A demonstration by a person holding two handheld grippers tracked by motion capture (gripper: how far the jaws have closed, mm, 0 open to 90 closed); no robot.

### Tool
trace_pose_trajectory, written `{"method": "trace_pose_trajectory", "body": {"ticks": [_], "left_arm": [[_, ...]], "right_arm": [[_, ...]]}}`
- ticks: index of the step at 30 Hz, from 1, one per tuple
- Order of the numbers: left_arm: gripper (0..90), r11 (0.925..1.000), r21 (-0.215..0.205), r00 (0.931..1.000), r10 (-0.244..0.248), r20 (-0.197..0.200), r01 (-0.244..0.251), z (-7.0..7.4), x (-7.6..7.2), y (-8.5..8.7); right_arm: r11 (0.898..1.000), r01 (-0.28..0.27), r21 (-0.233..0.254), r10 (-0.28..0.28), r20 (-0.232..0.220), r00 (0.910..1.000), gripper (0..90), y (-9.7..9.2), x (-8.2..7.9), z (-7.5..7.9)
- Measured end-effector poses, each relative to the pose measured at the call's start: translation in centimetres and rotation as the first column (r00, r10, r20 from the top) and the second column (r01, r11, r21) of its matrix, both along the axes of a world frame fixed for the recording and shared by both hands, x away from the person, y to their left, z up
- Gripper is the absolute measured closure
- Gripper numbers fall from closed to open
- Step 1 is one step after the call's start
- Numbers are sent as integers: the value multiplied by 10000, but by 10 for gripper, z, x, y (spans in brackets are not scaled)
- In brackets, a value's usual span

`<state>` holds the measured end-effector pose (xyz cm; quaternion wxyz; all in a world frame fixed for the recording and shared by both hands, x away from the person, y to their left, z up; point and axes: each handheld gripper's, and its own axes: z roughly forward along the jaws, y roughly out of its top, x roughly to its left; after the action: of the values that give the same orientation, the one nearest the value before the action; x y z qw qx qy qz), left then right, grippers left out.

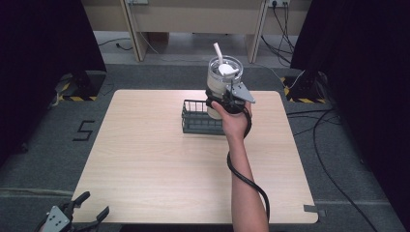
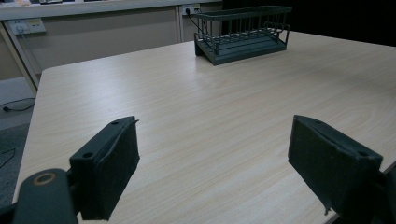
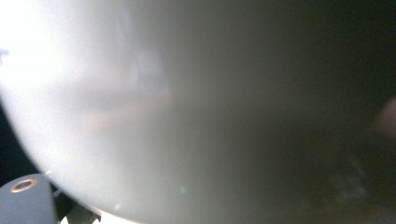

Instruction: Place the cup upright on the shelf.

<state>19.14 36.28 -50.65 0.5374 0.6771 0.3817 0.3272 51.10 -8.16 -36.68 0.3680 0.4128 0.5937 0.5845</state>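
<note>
1. The right claw [image 1: 223, 96] is clamped on a white cup [image 1: 223, 77] with a clear lid and a straw, and holds it in the air above the right end of the wire basket [image 1: 199, 118].
2. In the high view the person's hand [image 1: 233, 121] and the claw's grey plate cover the cup's lower part, so where the jaws meet its wall is hidden.
3. In the right gripper view the cup [image 3: 177, 107] sits so near the lens that it is a pale blur; its edges and the jaws cannot be made out.
4. The left claw [image 1: 89, 208] hangs off the worktop's [image 1: 145, 164] near left corner, well apart from the basket, and is cut off by the bottom of the high view.
5. In the left gripper view its jaws stand wide apart with nothing between them, and the basket [image 2: 243, 35] rests far across the worktop [image 2: 201, 116].
</note>
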Motion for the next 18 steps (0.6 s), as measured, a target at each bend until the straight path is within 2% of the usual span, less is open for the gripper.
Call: {"method": "trace_pose_trajectory", "body": {"ticks": [5,18], "left_arm": [[156,10000,24,10000,37,-10,-37,0,-1,1],[157,10000,-48,10000,69,-26,-69,-1,-1,1]], "right_arm": [[10000,-38,-56,38,57,10000,97,5,5,3],[9999,-24,-117,22,-181,9998,97,14,21,-2]]}}
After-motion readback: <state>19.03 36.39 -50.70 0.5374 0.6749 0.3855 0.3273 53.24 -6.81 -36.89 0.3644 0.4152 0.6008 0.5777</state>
